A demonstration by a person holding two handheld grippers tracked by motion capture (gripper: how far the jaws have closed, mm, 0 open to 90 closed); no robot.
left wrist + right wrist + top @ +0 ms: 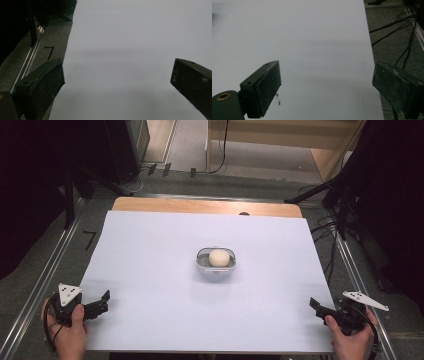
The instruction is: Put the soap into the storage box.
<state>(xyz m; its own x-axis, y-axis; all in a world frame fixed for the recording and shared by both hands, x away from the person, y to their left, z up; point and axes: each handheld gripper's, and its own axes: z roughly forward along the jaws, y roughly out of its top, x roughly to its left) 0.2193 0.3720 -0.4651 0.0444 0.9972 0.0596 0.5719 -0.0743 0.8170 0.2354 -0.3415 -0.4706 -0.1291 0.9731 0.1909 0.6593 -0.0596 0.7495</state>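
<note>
A small white bowl [202, 263] with a cream round lump [219, 258] inside it stands at the middle of the white sheet [150, 270]. My left gripper [104, 301] rests at the sheet's front left corner, held in a hand, far from the bowl. Its jaws stand wide apart over bare white sheet [120, 62], open, with nothing between them. My right gripper [315, 306] sits at the front right corner, also hand-held. It is open too, its jaws spread over the sheet's right edge [372, 65].
The white sheet covers a wooden tabletop [205, 206] whose far strip shows. Grey carpet with metal rails [45, 270] flanks both sides. Black cables [330, 245] lie on the floor to the right, and dark stands rise at the far left and right.
</note>
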